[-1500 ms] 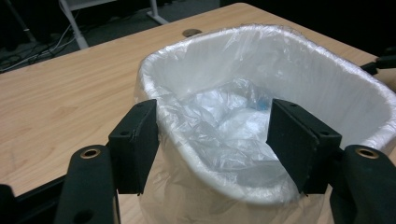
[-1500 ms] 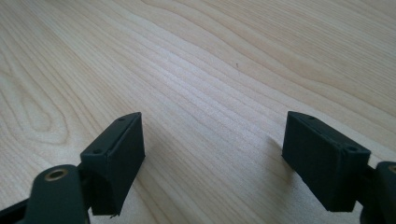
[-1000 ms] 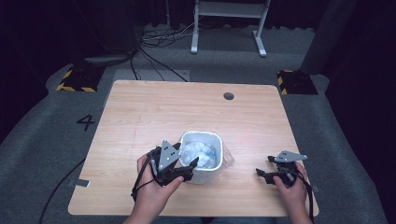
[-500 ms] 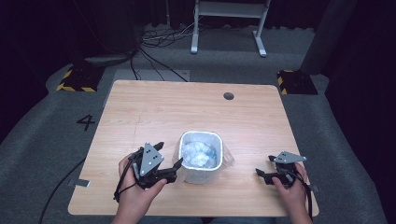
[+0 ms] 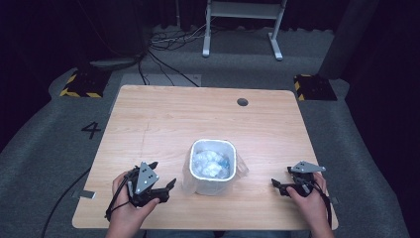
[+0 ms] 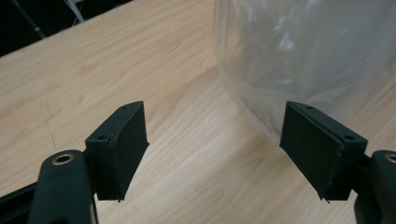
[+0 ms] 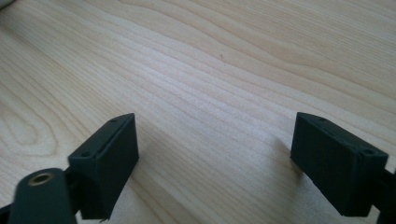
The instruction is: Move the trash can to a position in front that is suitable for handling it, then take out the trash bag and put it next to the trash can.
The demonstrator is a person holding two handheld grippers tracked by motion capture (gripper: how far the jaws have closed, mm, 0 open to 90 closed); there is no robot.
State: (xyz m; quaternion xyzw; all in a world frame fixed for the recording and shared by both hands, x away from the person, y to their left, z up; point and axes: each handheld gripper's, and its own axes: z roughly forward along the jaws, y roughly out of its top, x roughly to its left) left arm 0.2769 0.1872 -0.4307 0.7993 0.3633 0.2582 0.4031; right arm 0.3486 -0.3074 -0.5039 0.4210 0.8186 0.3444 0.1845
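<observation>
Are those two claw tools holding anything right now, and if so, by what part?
Nothing is held. The left gripper is open beside the bag-lined bin, and the right gripper is open over bare table.

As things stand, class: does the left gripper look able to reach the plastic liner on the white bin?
Probably yes. The left gripper is open beside the bin, with bare table between its jaws and the liner just ahead.

Black left claw (image 5: 171,186), grey triangular plate, black right claw (image 5: 275,185), trailing cables
</observation>
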